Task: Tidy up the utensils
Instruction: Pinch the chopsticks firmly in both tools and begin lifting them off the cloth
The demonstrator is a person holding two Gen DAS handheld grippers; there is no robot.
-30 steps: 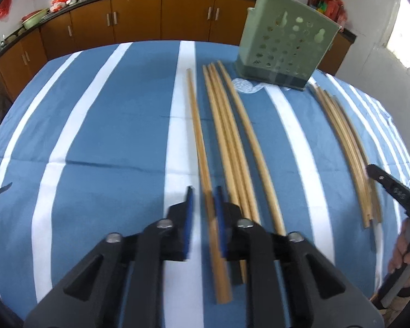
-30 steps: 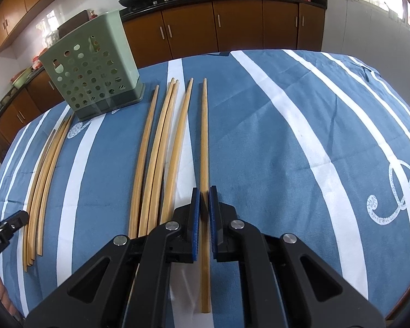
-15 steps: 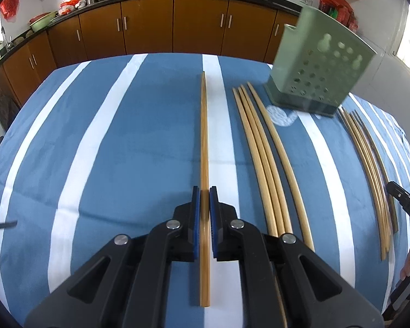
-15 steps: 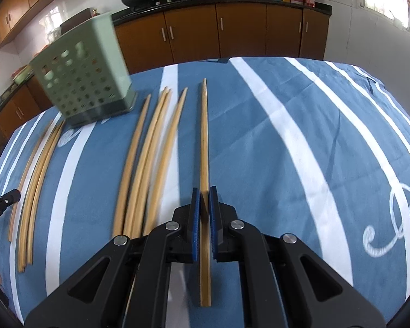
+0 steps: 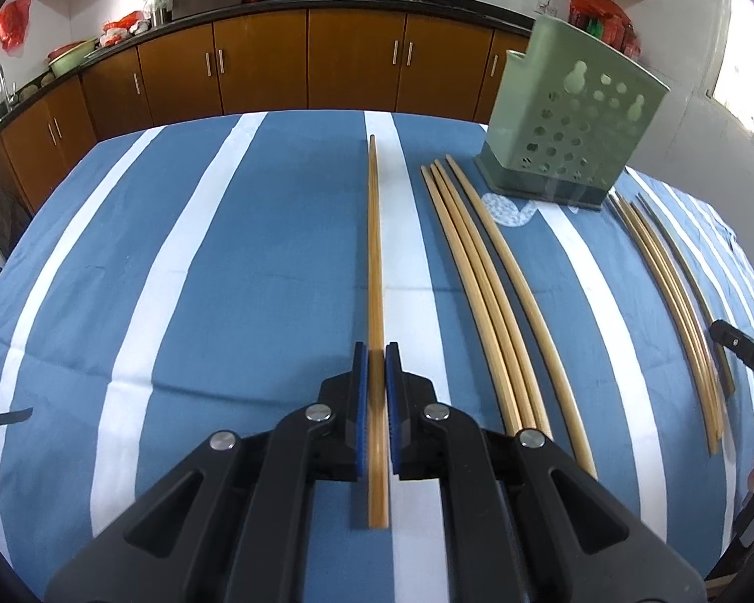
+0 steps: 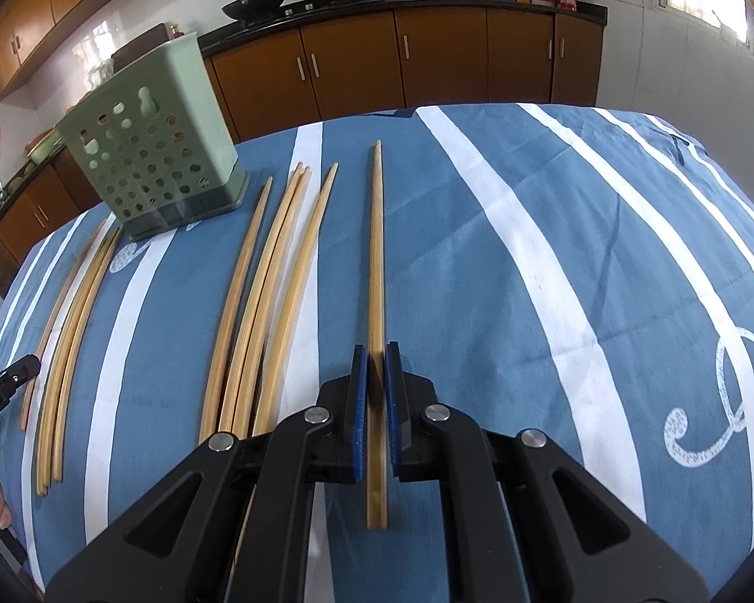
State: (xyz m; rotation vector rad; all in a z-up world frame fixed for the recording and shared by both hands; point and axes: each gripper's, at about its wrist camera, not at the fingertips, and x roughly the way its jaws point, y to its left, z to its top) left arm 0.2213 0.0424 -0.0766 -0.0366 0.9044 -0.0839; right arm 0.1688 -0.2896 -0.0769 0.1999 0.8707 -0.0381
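Note:
My left gripper (image 5: 375, 357) is shut on a wooden chopstick (image 5: 374, 261) that points straight ahead, held above the blue striped cloth (image 5: 226, 276). My right gripper (image 6: 375, 357) is shut on another wooden chopstick (image 6: 375, 261), also lifted and pointing ahead. The green perforated utensil holder (image 5: 573, 115) stands upright at the far right in the left wrist view and at the far left in the right wrist view (image 6: 151, 151). Several loose chopsticks (image 5: 482, 291) lie on the cloth beside it; they also show in the right wrist view (image 6: 266, 291).
A second bundle of chopsticks (image 5: 678, 301) lies beyond the holder near the table edge, seen also in the right wrist view (image 6: 70, 331). Brown kitchen cabinets (image 5: 276, 65) with woks on the counter run behind the table.
My left gripper closed on a chopstick and lifted it. My right gripper, shut on its chopstick throughout, raised it off the cloth. Both views now sit higher and tilt up.

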